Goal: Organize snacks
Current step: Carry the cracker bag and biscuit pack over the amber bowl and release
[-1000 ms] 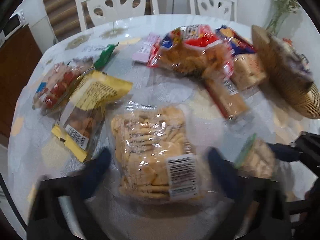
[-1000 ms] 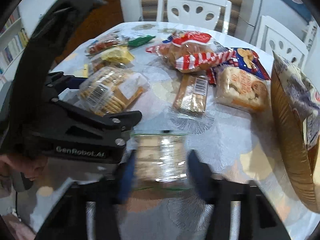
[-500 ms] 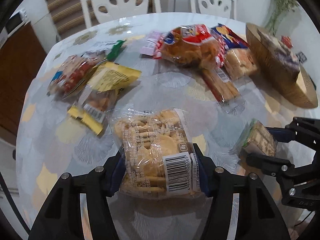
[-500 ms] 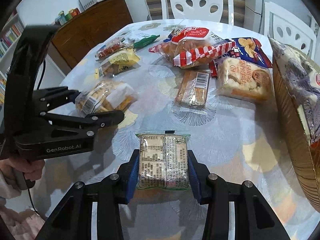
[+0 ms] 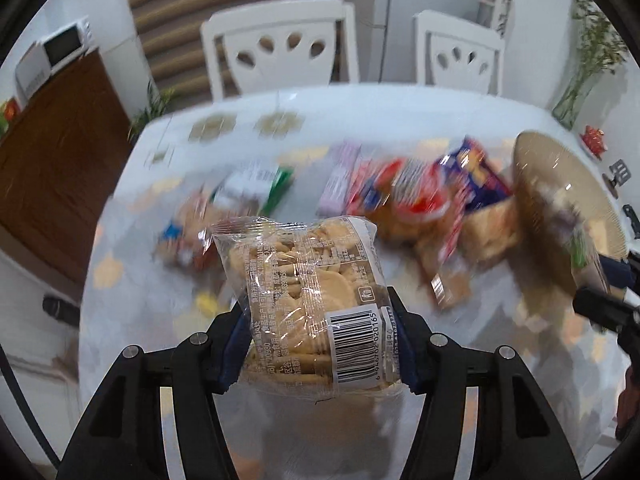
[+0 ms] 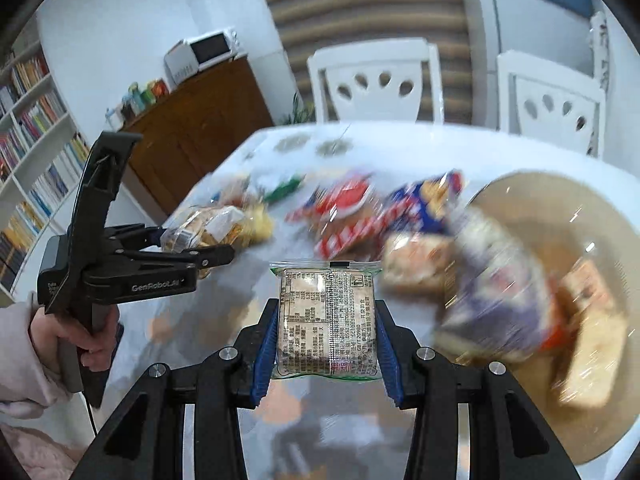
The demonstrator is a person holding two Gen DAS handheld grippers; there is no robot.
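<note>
White chairs [image 5: 280, 44] and a wooden sideboard [image 6: 200, 120] stand behind the round table [image 5: 400, 108] I work over, its pale patterned cloth strewn with blurred snack packs. My left claw [image 5: 318, 344] is clamped on a clear cracker bag [image 5: 308, 296]: round tan biscuits stacked inside crinkled film, a white barcode label low on its right side, the bag standing up out of the blue pads and clear of the cloth. My right claw [image 6: 326, 338] is clamped on a wafer pack [image 6: 328, 320], a small flat block in clear wrap with a green sealed edge and a printed panel of small text facing me, also off the table. Beyond them lie a red and white bag [image 6: 348, 216] and a blue pack [image 6: 428, 200], smeared by motion. At the right sits a woven basket [image 6: 520, 216] with a few packets in it. From my right view I see my left hand [image 6: 80, 336] on its black handle
</note>
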